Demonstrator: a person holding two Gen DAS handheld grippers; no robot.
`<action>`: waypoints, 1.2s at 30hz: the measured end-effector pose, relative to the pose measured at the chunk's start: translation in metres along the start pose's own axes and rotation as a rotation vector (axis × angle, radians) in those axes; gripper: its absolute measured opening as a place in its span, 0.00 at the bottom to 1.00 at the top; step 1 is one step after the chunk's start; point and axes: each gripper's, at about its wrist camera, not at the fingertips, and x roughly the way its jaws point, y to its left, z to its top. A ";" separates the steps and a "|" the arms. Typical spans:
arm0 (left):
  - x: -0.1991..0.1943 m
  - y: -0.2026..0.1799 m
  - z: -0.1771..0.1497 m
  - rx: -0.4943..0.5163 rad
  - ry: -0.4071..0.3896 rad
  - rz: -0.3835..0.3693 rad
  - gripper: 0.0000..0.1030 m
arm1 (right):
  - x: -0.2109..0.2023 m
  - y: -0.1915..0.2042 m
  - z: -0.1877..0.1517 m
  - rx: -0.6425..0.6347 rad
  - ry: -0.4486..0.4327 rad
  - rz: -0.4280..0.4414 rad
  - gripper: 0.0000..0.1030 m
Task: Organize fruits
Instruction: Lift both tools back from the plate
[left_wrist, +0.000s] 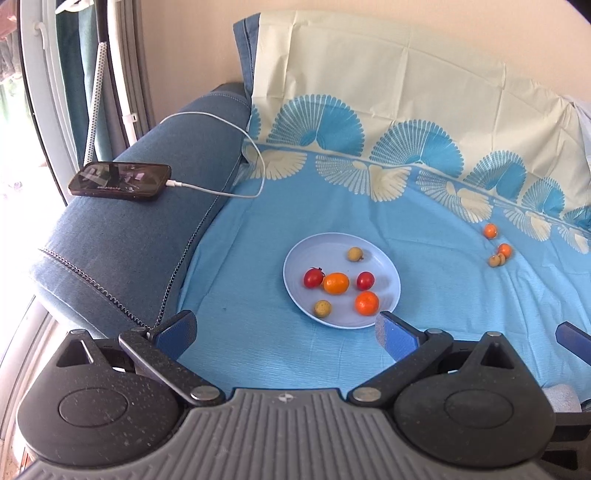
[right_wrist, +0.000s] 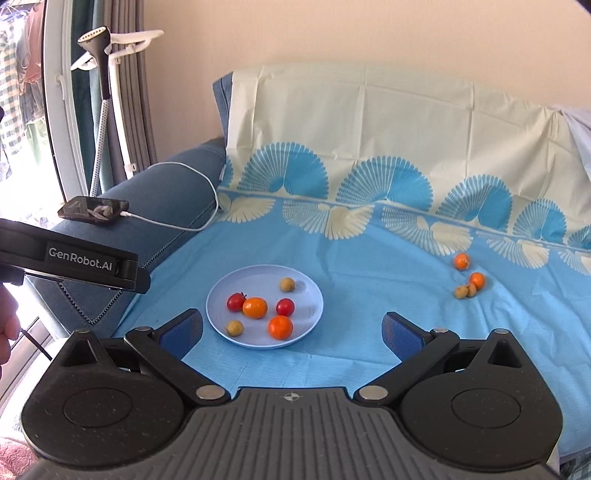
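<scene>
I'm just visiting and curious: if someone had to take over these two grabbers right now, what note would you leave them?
Left gripper: open, empty, hovering just short of the plate.
Right gripper: open, empty, hovering beside it.
Plate: on the blue cloth, holding six fruits: two red tomatoes, two orange fruits and two small tan ones.
Done: those six are gathered on the plate.
Left: four loose fruits on the cloth to the right: one orange fruit apart, another orange touching two tan ones. They likely go onto the plate next; the right gripper is on their side.
</scene>
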 end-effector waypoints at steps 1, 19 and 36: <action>-0.003 0.000 -0.002 -0.004 -0.005 -0.001 1.00 | -0.004 0.001 -0.001 -0.008 -0.008 0.000 0.99; 0.005 0.006 0.002 -0.031 0.009 0.015 1.00 | -0.002 0.012 -0.002 -0.057 -0.010 0.019 0.99; 0.026 0.012 0.007 -0.041 0.053 0.032 1.00 | 0.017 0.011 -0.004 -0.047 0.039 0.016 0.99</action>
